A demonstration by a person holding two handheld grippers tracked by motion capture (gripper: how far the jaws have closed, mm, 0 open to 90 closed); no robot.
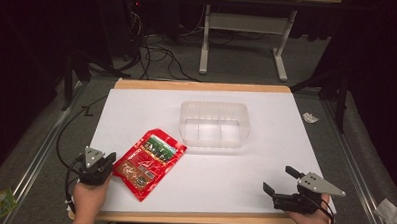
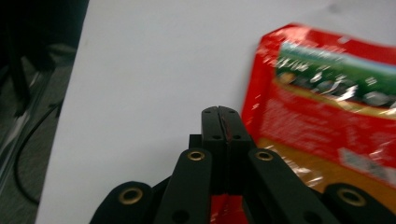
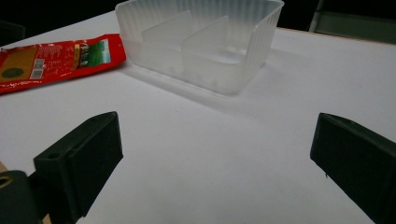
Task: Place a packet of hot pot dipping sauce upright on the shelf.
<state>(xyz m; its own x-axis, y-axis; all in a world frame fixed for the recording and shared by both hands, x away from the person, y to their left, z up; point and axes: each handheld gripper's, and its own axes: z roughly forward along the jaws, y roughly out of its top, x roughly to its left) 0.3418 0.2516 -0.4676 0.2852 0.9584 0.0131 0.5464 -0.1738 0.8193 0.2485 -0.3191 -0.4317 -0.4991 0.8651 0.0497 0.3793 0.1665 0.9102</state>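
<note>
- The left gripper (image 1: 104, 162) is clamping its jaws tight on the near-left edge of the red pouch (image 1: 149, 162); a sliver of red film is showing between the jaws in the left gripper view, so the grasp looks made.
- The pouch is lying flat on the white table (image 1: 234, 178), near-left of the clear tray (image 1: 214, 123) and apart from it; it is not looking lifted yet.
- Judging by the layout, moving the pouch into the tray is what is remaining; the tray is sitting with nothing in it, two dividers splitting it into three compartments.
- The right gripper (image 1: 279, 181) is waiting at the near-right edge of the table, jaws spread wide and holding nothing.
- The pouch is looking glossy and crinkled; red with a green band near its far end and a white label patch near its near end; thin and floppy, I would guess.
</note>
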